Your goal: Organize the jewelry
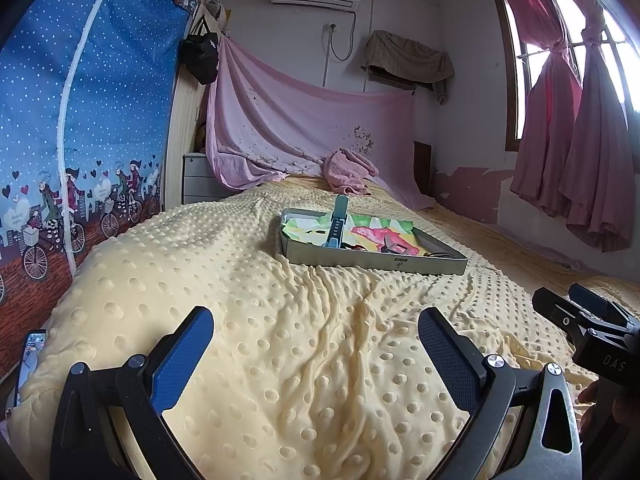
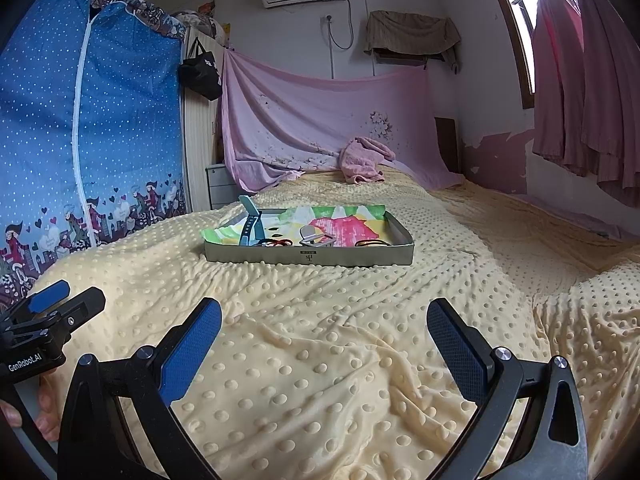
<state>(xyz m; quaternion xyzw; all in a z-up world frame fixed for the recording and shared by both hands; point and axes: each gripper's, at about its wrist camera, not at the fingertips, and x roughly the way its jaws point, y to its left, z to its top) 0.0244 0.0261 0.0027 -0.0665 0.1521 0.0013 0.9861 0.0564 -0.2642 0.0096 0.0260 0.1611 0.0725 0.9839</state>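
Our left gripper (image 1: 316,340) and right gripper (image 2: 324,332) hold their fingers spread wide, empty. Straight ahead, well apart, sits the tray (image 2: 308,257) on the bed (image 2: 320,360); its teal watch strap (image 2: 251,228) points away, nearer our left.

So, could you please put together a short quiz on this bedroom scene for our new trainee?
1. True or false: both tools, the left tool and the right tool, are open and hold nothing.
2. What does the metal tray rest on?
A. a wooden desk
B. the yellow dotted blanket
C. the floor
3. Fill in: the teal watch strap leans over the tray's ____ end in the right wrist view.

Key: 1 true; 2 B; 3 left.
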